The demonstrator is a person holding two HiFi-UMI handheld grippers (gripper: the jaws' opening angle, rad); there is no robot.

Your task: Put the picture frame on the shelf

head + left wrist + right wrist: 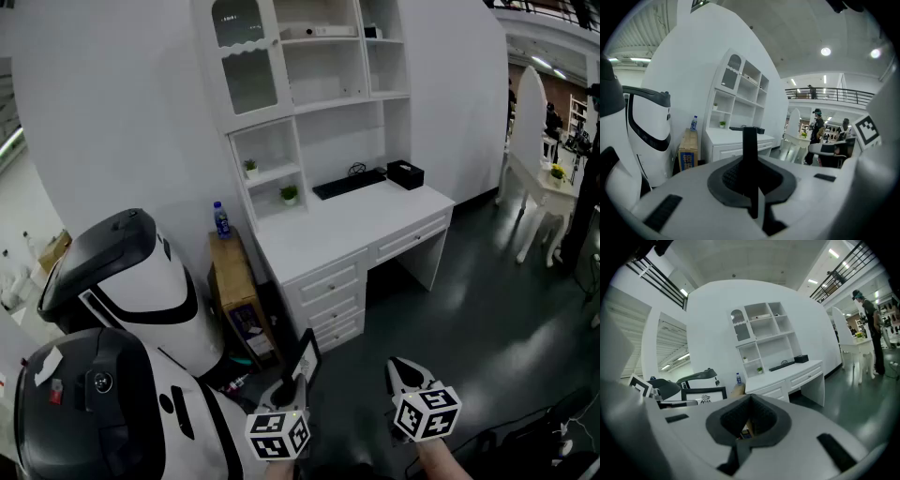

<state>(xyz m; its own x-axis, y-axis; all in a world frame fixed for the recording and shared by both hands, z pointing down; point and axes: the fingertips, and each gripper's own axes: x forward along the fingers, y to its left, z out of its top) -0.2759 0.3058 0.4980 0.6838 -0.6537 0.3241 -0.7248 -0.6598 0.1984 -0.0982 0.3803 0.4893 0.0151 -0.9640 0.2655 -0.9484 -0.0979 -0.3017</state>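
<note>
My left tool is clamped on the picture frame, which stands upright and edge-on between its jaws, low over the dark floor and well apart from the white shelf above the tabletop. My right tool is closed and empty beside it.

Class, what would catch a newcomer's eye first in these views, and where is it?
A tall white shelf-and-desk unit stands against the curved wall, centre of the head view. Below, the left gripper is shut on a black picture frame, the right gripper empty beside it. A bulky white-and-black machine fills the left.
</note>
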